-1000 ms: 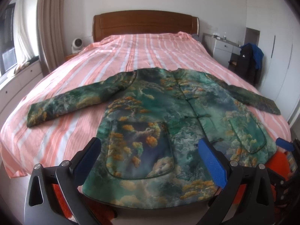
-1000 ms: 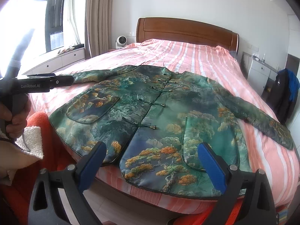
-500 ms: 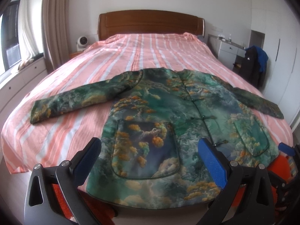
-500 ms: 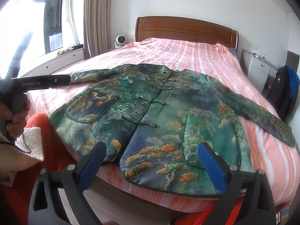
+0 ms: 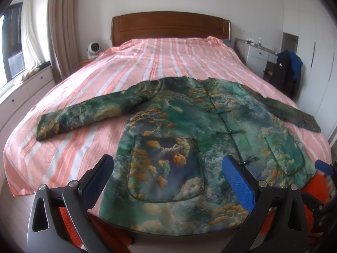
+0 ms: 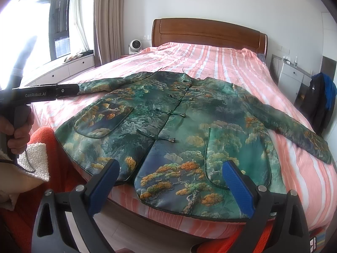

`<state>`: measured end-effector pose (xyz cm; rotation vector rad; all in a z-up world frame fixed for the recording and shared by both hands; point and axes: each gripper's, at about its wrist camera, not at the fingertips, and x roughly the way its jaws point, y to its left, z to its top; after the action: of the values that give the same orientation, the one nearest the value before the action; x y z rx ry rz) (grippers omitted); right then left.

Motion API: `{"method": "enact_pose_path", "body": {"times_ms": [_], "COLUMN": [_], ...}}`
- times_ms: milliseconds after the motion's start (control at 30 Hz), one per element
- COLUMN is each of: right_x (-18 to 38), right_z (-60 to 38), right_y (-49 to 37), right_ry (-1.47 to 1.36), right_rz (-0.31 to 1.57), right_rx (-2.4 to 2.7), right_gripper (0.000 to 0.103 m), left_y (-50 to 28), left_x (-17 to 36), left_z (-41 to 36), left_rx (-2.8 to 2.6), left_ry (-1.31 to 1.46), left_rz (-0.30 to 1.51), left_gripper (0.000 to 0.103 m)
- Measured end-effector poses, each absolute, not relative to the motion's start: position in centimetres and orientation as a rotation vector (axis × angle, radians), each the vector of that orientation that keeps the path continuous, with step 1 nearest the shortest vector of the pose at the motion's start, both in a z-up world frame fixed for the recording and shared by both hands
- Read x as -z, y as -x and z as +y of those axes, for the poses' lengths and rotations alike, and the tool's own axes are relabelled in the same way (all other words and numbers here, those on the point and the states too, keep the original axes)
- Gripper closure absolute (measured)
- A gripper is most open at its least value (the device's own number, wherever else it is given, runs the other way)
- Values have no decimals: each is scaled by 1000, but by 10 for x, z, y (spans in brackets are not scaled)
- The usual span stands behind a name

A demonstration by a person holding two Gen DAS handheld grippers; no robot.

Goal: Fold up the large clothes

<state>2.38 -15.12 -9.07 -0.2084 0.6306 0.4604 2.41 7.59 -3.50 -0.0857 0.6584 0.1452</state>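
Note:
A large green jacket with an orange tree print lies flat, front up and buttoned, on the bed, both sleeves spread out to the sides. It also shows in the right wrist view. My left gripper is open and empty, hovering over the jacket's left hem and pocket at the bed's foot. My right gripper is open and empty over the right hem. The left gripper's body shows at the left of the right wrist view, held in a hand.
The bed has a pink striped sheet and a wooden headboard. A small white fan stands at the left. A white cabinet and a chair with dark clothes stand at the right. Curtains and window benches run along the left.
Both grippers have drifted slightly; the left view has shifted a little left and back, so the jacket sits further right. Both jaws stay open. The jacket has not moved.

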Motion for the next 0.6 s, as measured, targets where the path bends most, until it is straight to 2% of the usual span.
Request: {"method": "enact_pose_path", "body": {"times_ms": [433, 600], "right_x": [90, 76], "right_z": [-153, -199], "right_y": [-25, -58], "right_ry": [200, 118], "right_rz": [631, 620], "right_rx": [-460, -398], "right_gripper": [6, 6], "left_y": [-25, -29], "left_x": [35, 29], "left_z": [77, 87], "left_rx": [-147, -158], "left_ry": [79, 69], "left_rz": [657, 645], "left_gripper": [0, 0]}}
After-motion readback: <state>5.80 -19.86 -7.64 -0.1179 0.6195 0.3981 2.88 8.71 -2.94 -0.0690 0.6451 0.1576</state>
